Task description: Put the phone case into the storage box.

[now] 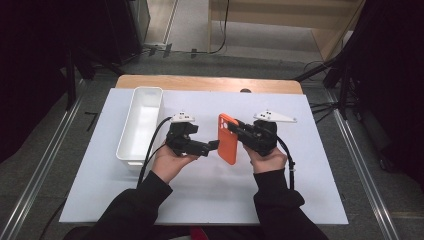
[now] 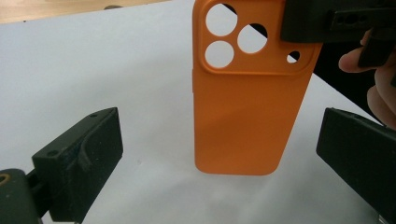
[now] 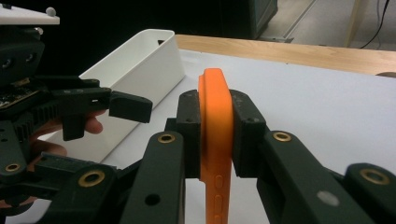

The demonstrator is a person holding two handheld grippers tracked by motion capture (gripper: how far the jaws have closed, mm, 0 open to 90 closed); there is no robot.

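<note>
Two grippers at mid-table | right gripper (image 3: 215, 135) pinches orange phone case (image 1: 227, 139) across its thin edge near the camera cut-outs, holding it above the white mat (image 1: 300, 190) | left gripper (image 2: 219, 172) spread wide, jaws flanking case's lower end, likely presented for handover | white bin (image 1: 142, 120) just left, empty.

no readable text, no labels, no brands, no numbers
</note>
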